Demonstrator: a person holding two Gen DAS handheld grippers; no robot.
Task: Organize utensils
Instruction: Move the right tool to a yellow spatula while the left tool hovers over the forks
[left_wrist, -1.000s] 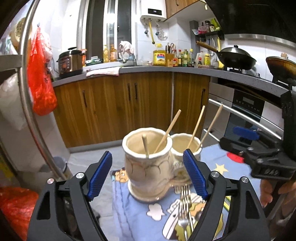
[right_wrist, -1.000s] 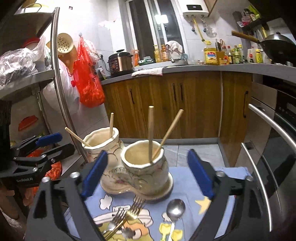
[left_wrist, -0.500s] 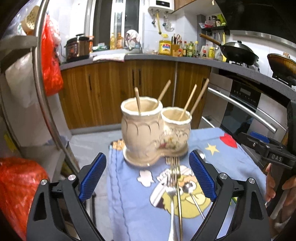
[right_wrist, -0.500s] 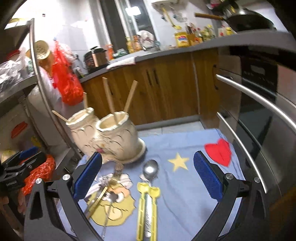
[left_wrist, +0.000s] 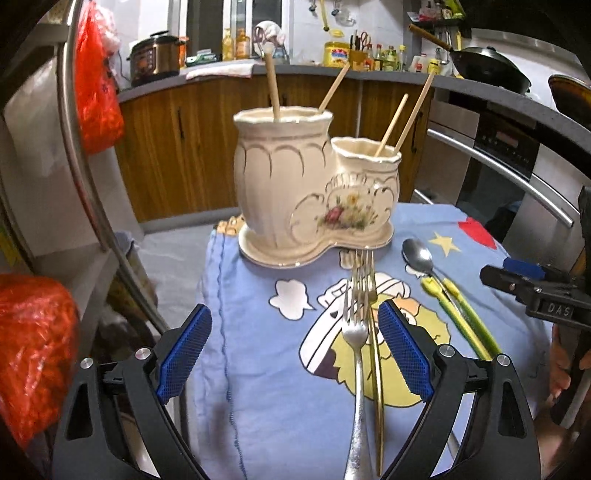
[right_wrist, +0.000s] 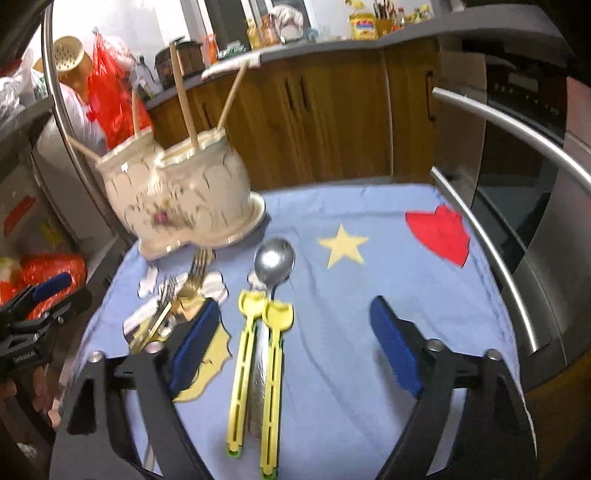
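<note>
My left gripper (left_wrist: 291, 350) jaws wide apart, silver metal fork (left_wrist: 355, 332) lower centre between them, untouched. My right gripper (right_wrist: 295, 347) closing around yellow plastic tongs (right_wrist: 258, 369), centre frame, pads clear. Cream ceramic double-cup holder (left_wrist: 310, 192) upper centre.

Both grippers are black frames with blue, fine-gridded pads on their fingers (left_wrist: 404, 352) and round silver screws at the knuckles. The right gripper (left_wrist: 532, 275), seen from the side, bears white lettering (apparently "DAS", partly cut off). A bare hand (left_wrist: 559, 363) shows behind it.
</note>
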